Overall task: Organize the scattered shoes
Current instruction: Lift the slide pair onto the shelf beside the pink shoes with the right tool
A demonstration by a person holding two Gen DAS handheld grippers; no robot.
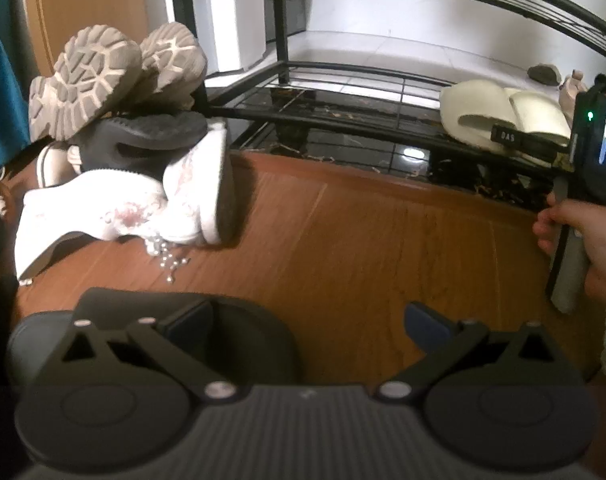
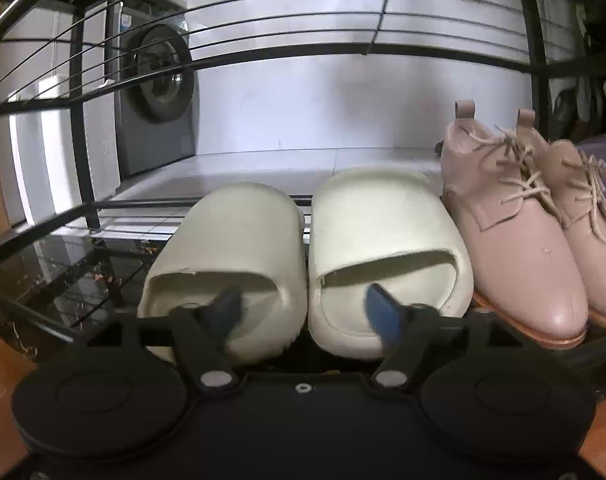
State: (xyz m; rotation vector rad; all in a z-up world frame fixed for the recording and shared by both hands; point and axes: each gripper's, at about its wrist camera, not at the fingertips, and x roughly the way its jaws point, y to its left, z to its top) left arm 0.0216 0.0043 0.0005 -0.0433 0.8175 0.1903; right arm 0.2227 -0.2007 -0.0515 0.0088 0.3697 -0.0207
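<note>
The black shoe rack is filling the back of the scene, its wire shelves running across both views, and the wooden floor is spreading out in front of it. Over on the left of the left wrist view, the scattered pile of shoes is sitting on that floor: two grey treaded sneakers are lying soles-up on top, a dark clog is wedged under them, and white floral shoes are leaning at the bottom with loose beads just beside them. On the rack's low shelf, the pair of cream slides is sitting side by side, touching each other, with the pink lace-up shoes just beside them on the right. The right claw is standing wide open, one blue finger poking into the left slide's mouth and the other over the right one, pads pressing on nothing. A hand is gripping its handle. The left claw is hanging open over bare floor, holding nothing.
</note>
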